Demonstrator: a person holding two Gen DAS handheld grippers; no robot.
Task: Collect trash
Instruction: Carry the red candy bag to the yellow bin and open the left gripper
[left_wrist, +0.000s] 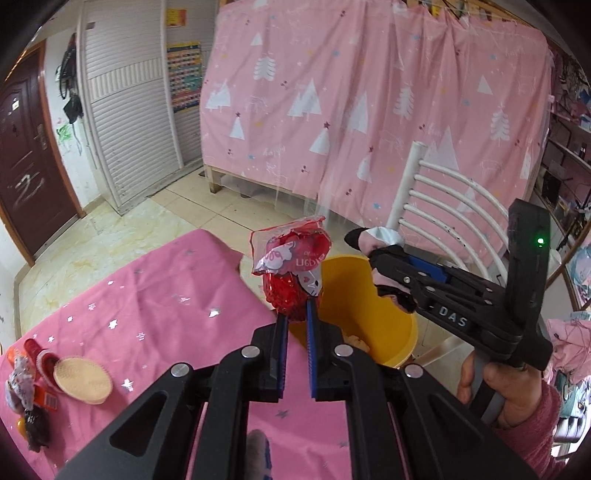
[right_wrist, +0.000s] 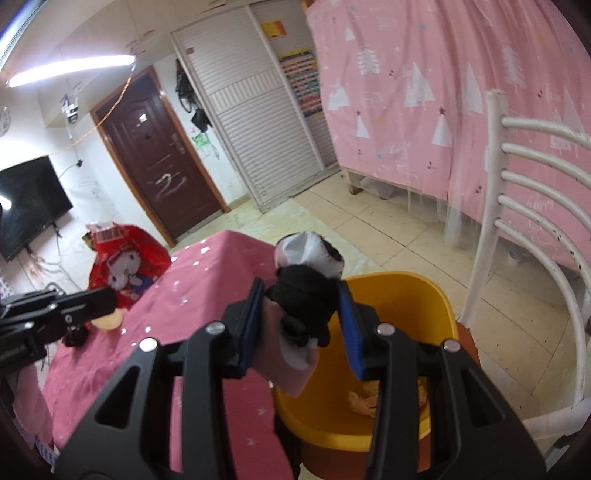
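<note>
1. A red wrapper (left_wrist: 291, 273) is being pinched by the left gripper (left_wrist: 295, 314) near the yellow bin (left_wrist: 369, 317).
2. A black-and-pink wad (right_wrist: 306, 291) is being clamped by the right gripper (right_wrist: 301, 295) over the bin.
3. Some scraps are already lying inside; more trash (left_wrist: 48, 384) is waiting far left on the table (left_wrist: 166, 295).

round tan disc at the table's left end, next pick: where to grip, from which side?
Grip the tan disc across its rim, coming from above with fingers straddling it. It lies flat on the pink tablecloth, so only the edge gives a hold. Red wrappers touch its left side, so put the fingers on the front and back edges, probably. Both grippers are full now.
</note>
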